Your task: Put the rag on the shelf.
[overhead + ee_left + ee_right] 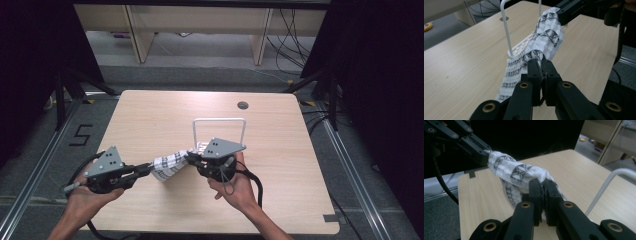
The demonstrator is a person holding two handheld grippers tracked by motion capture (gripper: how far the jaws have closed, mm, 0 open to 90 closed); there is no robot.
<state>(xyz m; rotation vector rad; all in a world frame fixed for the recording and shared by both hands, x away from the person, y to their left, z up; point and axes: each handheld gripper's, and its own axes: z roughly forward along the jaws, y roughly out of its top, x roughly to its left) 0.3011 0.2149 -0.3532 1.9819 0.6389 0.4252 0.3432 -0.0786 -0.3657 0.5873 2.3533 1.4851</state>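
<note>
In the high view the white rack [219, 131] is half covered — its base sits behind the right gripper [191, 158] and its grey plate, so what lies on the base can't be told. The patterned cloth [166, 167] ends vanish inside both sets of jaws; its lower fold beside the rack is too small to read. In the left gripper view the rack's [508, 35] top bar is cut off by the upper edge, and the cloth [544, 37] covers its far post. In the right gripper view the rack [609, 185] runs off the right edge — base hidden behind the jaws.
</note>
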